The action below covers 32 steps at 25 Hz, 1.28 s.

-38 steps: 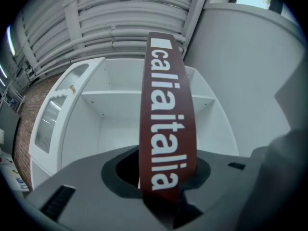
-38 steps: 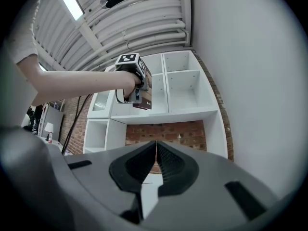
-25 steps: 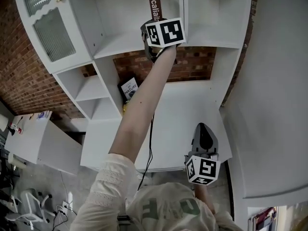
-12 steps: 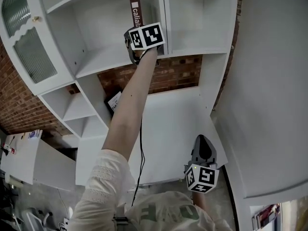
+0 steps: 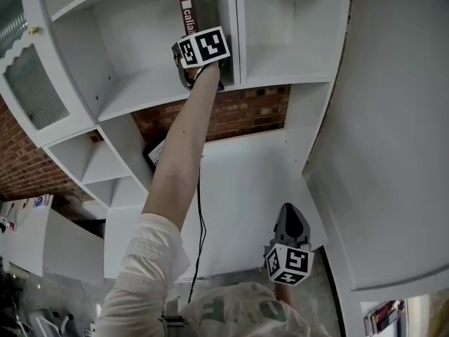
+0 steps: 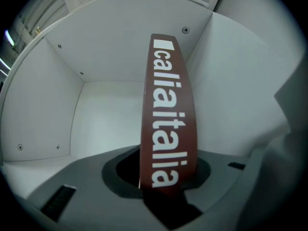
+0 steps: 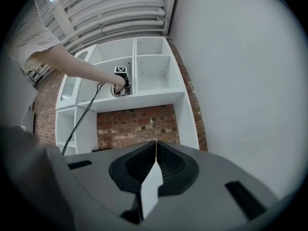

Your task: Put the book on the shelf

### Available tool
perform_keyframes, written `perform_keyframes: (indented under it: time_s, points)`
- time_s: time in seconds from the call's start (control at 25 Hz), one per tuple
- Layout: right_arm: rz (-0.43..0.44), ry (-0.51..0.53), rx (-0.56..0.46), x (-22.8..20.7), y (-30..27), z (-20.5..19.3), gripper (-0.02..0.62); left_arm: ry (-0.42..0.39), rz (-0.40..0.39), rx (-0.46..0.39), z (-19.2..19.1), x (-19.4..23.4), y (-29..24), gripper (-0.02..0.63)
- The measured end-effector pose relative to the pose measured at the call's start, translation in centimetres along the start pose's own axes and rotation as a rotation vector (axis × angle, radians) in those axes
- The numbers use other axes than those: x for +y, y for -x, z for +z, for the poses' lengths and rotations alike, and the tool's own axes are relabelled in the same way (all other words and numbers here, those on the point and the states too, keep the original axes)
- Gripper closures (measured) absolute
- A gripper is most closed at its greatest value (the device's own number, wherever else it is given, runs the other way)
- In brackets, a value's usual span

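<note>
A dark red book (image 6: pixel 168 119) with white lettering on its spine stands upright between the jaws of my left gripper (image 6: pixel 166 191), which is shut on it. In the head view the book (image 5: pixel 186 14) rises inside an upper compartment of the white shelf unit (image 5: pixel 140 90), close to the compartment's right wall, with the left gripper (image 5: pixel 200 65) just below it at the shelf's front edge. My right gripper (image 5: pixel 290 220) hangs low near my body, jaws shut with nothing between them (image 7: pixel 155 146).
The shelf unit has several open compartments and a glass-fronted door (image 5: pixel 31 83) at the left. Another book (image 5: pixel 156 153) lies in a lower compartment. A brick wall (image 5: pixel 238 114) shows behind. A white wall (image 5: pixel 393 153) stands at the right. A black cable (image 5: pixel 200 209) hangs from the left gripper.
The left gripper with the book has shifted left and slightly up in the head view, deeper toward the compartment. The right gripper stays low, drifting a little down.
</note>
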State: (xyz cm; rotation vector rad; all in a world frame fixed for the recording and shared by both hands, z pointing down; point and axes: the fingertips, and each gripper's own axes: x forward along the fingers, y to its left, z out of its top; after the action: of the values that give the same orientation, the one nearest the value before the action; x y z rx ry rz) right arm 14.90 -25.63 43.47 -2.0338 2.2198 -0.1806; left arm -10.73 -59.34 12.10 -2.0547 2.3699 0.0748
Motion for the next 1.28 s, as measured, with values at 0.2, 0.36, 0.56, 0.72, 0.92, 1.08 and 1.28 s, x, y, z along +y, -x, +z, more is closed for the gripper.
perform_keyframes:
  time_s: [0.2, 0.36, 0.56, 0.72, 0.92, 1.08, 1.28]
  points:
    - [-0.015, -0.013, 0.011, -0.3, -0.3, -0.7, 0.577, -0.002, 0.001, 0.015, -0.1, -0.1, -1.1, 0.451]
    - [-0.010, -0.009, 0.017, 0.0, -0.7, -0.9, 0.577, -0.004, 0.001, 0.027, -0.1, -0.1, -2.1, 0.451]
    - [-0.016, -0.016, 0.036, -0.1, -1.2, -1.4, 0.578, -0.012, -0.009, 0.034, -0.2, -0.3, -2.6, 0.451]
    - [-0.011, -0.021, 0.038, 0.1, -1.7, -1.5, 0.577, -0.009, -0.013, 0.034, -0.1, -0.5, -2.7, 0.451]
    - [0.010, -0.011, 0.028, 0.8, -1.5, -1.2, 0.577, -0.015, -0.018, 0.033, 0.0, -0.7, -2.6, 0.449]
    - [-0.001, 0.024, 0.017, 0.6, -0.7, -0.9, 0.577, -0.017, -0.028, -0.029, 0.9, -1.0, -1.4, 0.393]
    - [0.023, 0.021, -0.016, 1.6, 0.0, 0.2, 0.577, 0.018, -0.066, -0.026, 0.4, -2.1, 0.3, 0.377]
